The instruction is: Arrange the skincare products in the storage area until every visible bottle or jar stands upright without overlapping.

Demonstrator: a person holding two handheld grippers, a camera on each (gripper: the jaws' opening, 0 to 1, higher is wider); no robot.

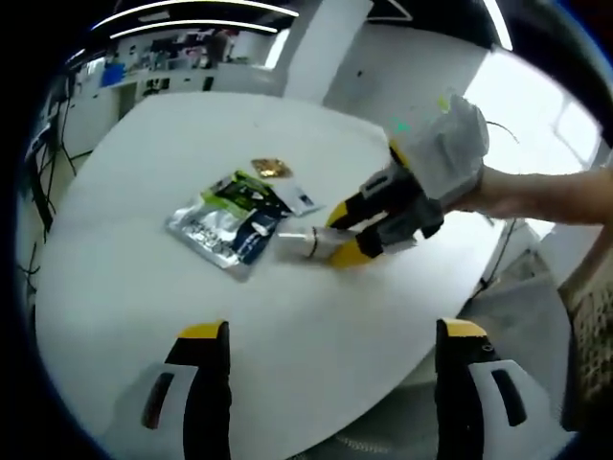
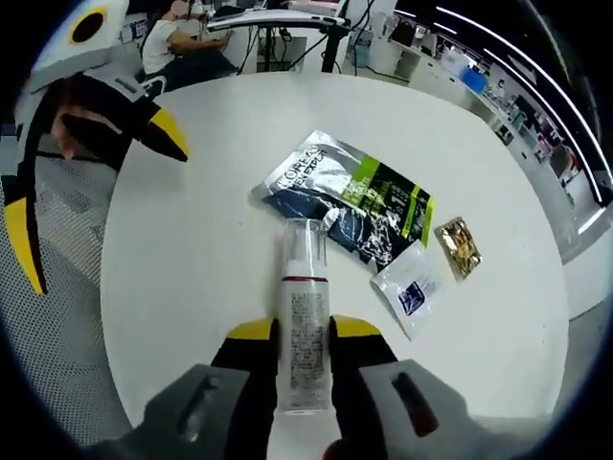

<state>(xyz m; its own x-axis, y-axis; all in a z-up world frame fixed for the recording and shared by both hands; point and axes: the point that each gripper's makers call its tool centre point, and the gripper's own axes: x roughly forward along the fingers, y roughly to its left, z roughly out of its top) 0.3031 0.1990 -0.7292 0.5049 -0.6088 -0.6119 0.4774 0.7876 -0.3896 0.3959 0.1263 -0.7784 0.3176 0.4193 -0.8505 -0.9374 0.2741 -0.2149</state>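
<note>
A white skincare bottle point(image 2: 305, 326) with a clear cap lies flat on the round white table point(image 2: 192, 249), its cap toward a silver, green and navy pouch point(image 2: 350, 196). My right gripper point(image 2: 305, 333) is shut on the bottle's body. In the left gripper view the right gripper point(image 1: 343, 236) reaches in from the right and holds the bottle point(image 1: 305, 243) beside the pouch point(image 1: 230, 222). My left gripper point(image 1: 330, 333) is open over bare table, with nothing between its fingers. It also appears in the right gripper view as the left gripper point(image 2: 96, 168) at the left edge.
A small clear sachet point(image 2: 412, 286) and a small gold packet point(image 2: 458, 246) lie beyond the pouch. The table edge point(image 1: 383, 402) runs close under my left gripper. A person sits at a desk point(image 2: 182, 38) behind the table. Office desks fill the background.
</note>
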